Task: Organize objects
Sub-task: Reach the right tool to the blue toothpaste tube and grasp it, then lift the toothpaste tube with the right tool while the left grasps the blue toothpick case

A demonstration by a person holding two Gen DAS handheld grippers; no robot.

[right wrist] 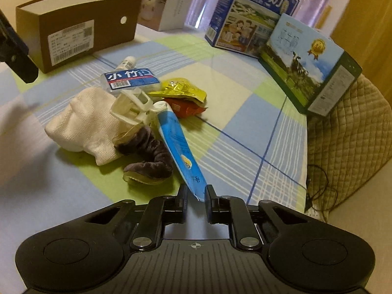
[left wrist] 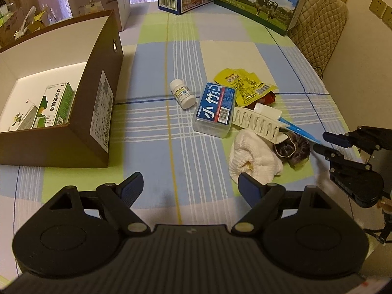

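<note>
A: Left side, item one?
B: Brown box [left wrist: 98,112], open-topped, a green carton [left wrist: 55,105] standing inside. Left gripper [left wrist: 189,183] hovered wide open, empty, over the checked cloth [left wrist: 156,152].
A: Middle?
B: White bottle [left wrist: 183,93], blue-labelled case [left wrist: 215,109], white towel [left wrist: 252,156].
A: Right?
B: Right gripper [right wrist: 196,192] was clamped on the blue tube [right wrist: 177,147], at its flat tail; the tube's cap end lay in the pile.

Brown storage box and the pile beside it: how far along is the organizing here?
Done: the brown cardboard storage box already holds a green carton and a white one. In hand: the right gripper is shut on the tail of the blue toothpaste tube; the left gripper is open and empty. Left: white pill bottle, blue floss case, yellow packet, white cloth.
</note>
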